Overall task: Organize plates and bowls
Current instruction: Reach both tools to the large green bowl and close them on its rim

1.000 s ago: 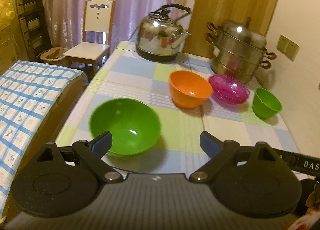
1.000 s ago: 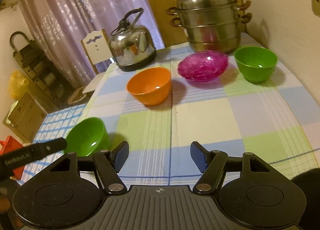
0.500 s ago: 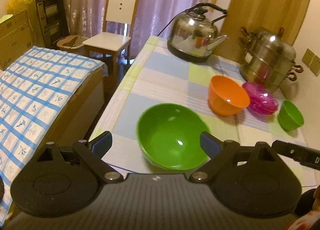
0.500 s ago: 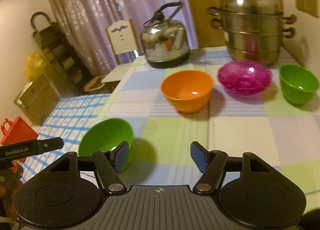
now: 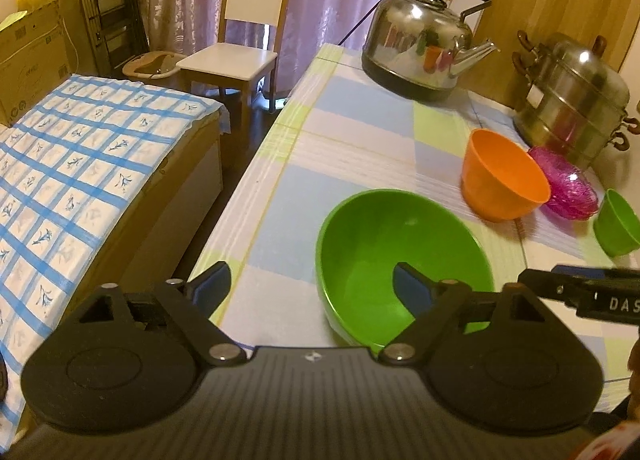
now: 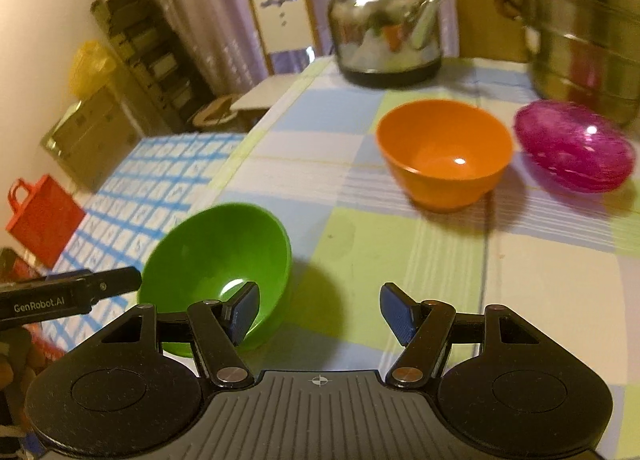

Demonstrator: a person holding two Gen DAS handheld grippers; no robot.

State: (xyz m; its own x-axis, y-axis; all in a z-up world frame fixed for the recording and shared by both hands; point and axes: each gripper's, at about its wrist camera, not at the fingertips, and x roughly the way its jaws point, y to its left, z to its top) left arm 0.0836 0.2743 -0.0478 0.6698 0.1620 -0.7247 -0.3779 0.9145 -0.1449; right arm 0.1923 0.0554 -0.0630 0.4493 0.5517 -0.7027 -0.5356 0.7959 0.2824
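Observation:
A large green bowl (image 5: 384, 252) sits near the table's front left corner; it also shows in the right wrist view (image 6: 216, 260). My left gripper (image 5: 312, 288) is open, its right finger over the bowl's inside and its left finger outside the rim. My right gripper (image 6: 320, 312) is open and empty, just right of the same bowl. An orange bowl (image 5: 500, 184) (image 6: 444, 152), a pink glass plate (image 5: 568, 188) (image 6: 576, 144) and a small green bowl (image 5: 616, 224) stand further back.
A steel kettle (image 5: 420, 48) and a stacked steel steamer pot (image 5: 572, 100) stand at the table's back. A bed with a blue checked cover (image 5: 80, 164) lies left of the table, and a white chair (image 5: 240, 44) is beyond it.
Both grippers have swung left and moved closer to the large green bowl. The left gripper's right finger now reaches over the bowl's inside. Both stay open.

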